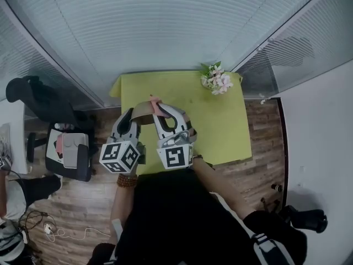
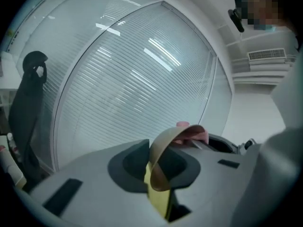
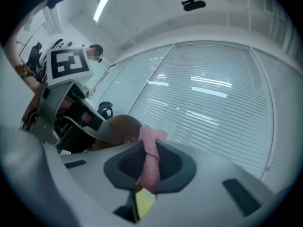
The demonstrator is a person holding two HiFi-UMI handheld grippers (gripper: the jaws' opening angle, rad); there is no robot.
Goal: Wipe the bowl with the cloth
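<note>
Only in the head view: green table (image 1: pixel 226 131), dark chair (image 1: pixel 66 148) off to its left. Above the near edge, left gripper (image 1: pixel 131 116) and right gripper (image 1: pixel 161 114) side by side, black-and-white square patterns on each marker cube (image 1: pixel 120 156). In the left gripper view, jaws clamped on the rim of the tan bowl (image 2: pixel 163 148), lifted clear of the table. In the right gripper view, jaws pinched tight on the pink cloth (image 3: pixel 150 157), right at the bowl's rim. Smallest: flowers (image 1: pixel 216 80) at the far right corner.
</note>
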